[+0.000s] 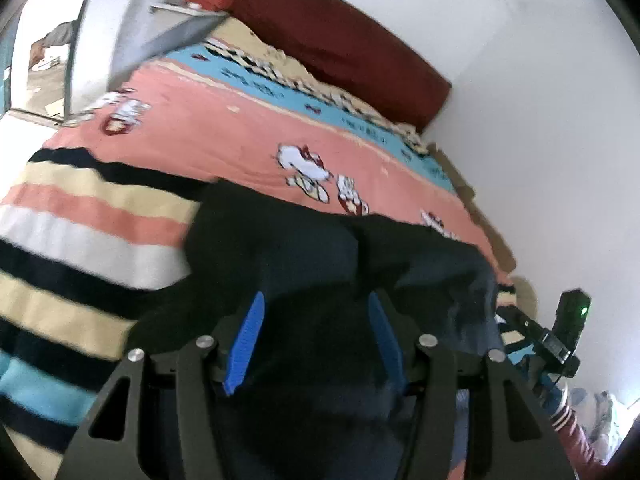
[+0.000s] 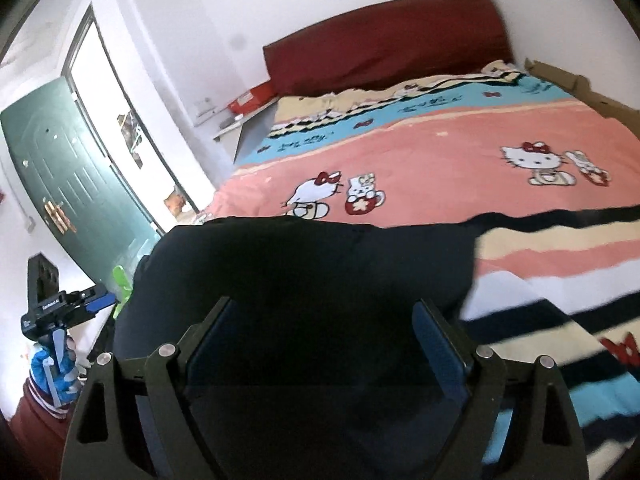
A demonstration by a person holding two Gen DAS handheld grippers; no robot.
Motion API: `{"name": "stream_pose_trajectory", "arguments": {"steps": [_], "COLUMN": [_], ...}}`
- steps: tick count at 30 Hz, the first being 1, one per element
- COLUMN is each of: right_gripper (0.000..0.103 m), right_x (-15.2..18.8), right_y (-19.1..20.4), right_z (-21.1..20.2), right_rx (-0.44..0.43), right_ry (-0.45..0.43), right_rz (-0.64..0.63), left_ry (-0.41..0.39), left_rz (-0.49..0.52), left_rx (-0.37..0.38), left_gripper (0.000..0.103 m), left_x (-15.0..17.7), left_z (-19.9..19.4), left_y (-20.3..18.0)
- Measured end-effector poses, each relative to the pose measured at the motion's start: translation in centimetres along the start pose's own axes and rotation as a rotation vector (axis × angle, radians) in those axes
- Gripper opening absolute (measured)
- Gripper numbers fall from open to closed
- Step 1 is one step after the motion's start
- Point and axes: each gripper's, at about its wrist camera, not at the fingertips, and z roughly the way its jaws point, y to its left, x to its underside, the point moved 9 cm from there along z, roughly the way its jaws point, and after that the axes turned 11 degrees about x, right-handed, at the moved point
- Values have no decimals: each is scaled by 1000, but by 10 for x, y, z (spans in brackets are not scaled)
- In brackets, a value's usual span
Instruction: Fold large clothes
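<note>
A large dark navy garment (image 1: 300, 240) lies on the bed, partly folded, with its far edge towards the headboard. In the left wrist view my left gripper (image 1: 316, 298) hovers over it, its blue pads (image 1: 248, 340) about half apart and not pressing on any cloth. The right wrist view shows the same garment (image 2: 300, 256) as a broad dark mass under my right gripper (image 2: 325, 302), whose jaws stand wide open and hold nothing. Each view catches the other gripper at its edge: the right gripper (image 1: 560, 332) and the left gripper (image 2: 60, 312), both held by a gloved hand.
A striped blanket (image 1: 80, 220) (image 2: 560, 272) lies beside the garment on a pink cartoon-cat sheet (image 1: 240, 132) (image 2: 440, 152). A dark red headboard (image 2: 380, 36) stands at the far end. Cardboard (image 2: 580, 88) lines the wall side. A green door (image 2: 72, 168) stands open past the bed's left edge.
</note>
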Motion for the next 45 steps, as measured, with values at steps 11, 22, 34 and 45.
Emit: {"name": "stream_pose_trajectory", "arguments": {"steps": [11,22,34,45], "right_gripper": [90,91,92,94], "right_x": [3,2,31,101], "right_y": [-44,-71,-69,14], "right_z": [74,105,-26,-153], "right_rx": [37,87,301,298], "right_ry": [84,151,51,-61], "right_rz": [103,162,-10,-110], "left_ry": [24,-6,-109,-158], "left_rz": [-117,-197,-32,209], "left_rx": [-67,-230,-376,-473], "left_gripper": [59,68,67,67], "left_x": [-27,-34,26,132], "left_z": [90,72,-41,-122], "left_y": [62,106,34,-82]}}
